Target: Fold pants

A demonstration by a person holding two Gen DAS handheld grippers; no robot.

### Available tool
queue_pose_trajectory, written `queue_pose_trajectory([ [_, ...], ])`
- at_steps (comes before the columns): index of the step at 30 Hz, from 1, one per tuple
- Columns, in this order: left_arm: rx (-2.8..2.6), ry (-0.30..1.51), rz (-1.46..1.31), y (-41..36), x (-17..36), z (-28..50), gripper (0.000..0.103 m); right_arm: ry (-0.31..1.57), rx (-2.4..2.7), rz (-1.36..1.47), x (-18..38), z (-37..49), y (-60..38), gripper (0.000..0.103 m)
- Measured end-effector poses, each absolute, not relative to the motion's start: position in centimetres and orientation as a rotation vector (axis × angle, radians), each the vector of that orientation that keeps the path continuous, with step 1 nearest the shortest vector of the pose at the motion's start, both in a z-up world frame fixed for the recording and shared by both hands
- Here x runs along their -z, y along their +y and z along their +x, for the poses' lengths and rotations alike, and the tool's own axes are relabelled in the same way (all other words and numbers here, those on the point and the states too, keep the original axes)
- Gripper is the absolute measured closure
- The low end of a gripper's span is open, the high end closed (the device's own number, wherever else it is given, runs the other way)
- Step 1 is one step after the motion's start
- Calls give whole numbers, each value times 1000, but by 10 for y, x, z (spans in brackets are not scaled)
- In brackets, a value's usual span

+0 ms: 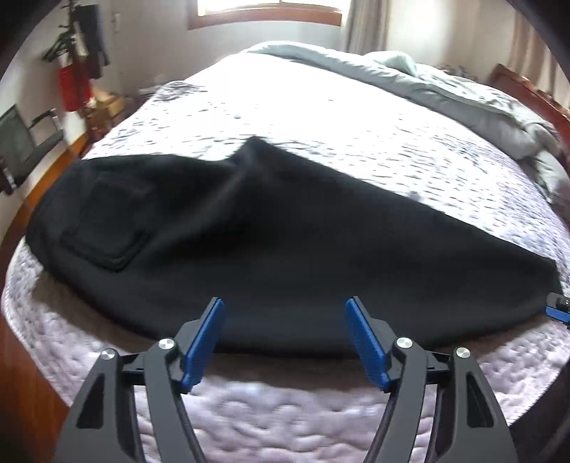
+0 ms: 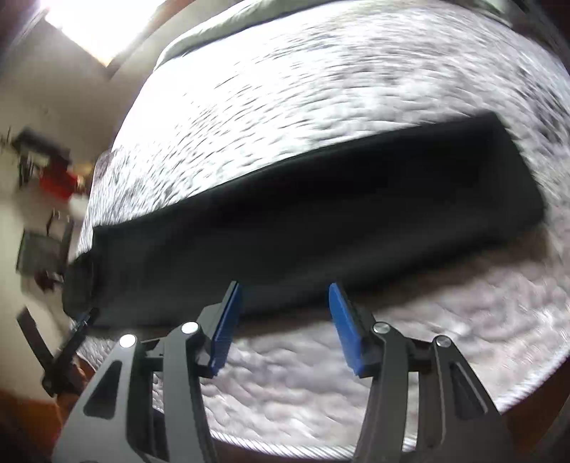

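Note:
Black pants [image 1: 270,242] lie flat across the near part of a bed with a white quilted cover [image 1: 320,117], one leg laid over the other, a back pocket [image 1: 103,228] at the left. My left gripper [image 1: 285,306] is open and empty, its blue pads over the pants' near edge. The right gripper's tip [image 1: 557,306] shows at the pants' right end. In the right wrist view the pants [image 2: 302,220] stretch left to right. My right gripper [image 2: 285,290] is open and empty at their near edge. The left gripper [image 2: 76,331] shows at far left.
A grey duvet [image 1: 445,89] is bunched at the bed's far right by a wooden headboard [image 1: 527,92]. A chair [image 1: 25,149], a red item [image 1: 71,85] and hanging clothes stand left of the bed on a wooden floor. A window [image 1: 267,7] is at the back.

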State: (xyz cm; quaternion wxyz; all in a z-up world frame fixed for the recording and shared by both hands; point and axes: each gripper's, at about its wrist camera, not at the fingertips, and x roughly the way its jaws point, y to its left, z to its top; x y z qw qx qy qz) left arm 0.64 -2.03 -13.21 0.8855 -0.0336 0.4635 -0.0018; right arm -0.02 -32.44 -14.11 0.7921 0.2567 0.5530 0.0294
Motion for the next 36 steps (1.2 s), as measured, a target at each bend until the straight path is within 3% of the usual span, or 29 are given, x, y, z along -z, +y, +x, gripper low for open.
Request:
queue_pose_trajectory([
  [10, 149, 1078, -42, -99, 154, 37, 21, 1288, 106, 509, 165, -10, -372, 44],
  [12, 150, 1100, -44, -102, 163, 38, 19, 1295, 110, 501, 168, -1, -367, 37],
  [22, 170, 1105, -112, -91, 165, 38, 17, 1212, 157, 705, 197, 24, -393, 32],
  [24, 171, 1106, -113, -88, 164, 38, 17, 1208, 169, 700, 197, 33, -396, 43],
  [26, 163, 1102, -139, -81, 162, 38, 17, 1218, 201, 649, 194, 41, -397, 84],
  [29, 138, 1091, -172, -72, 157, 38, 17, 1147, 148, 701, 176, 40, -408, 92],
  [33, 113, 1054, -173, -61, 148, 36, 17, 1029, 119, 706, 141, 28, -422, 93],
  [36, 94, 1075, -166, -53, 159, 38, 16, 1072, 263, 614, 149, 21, -439, 93],
])
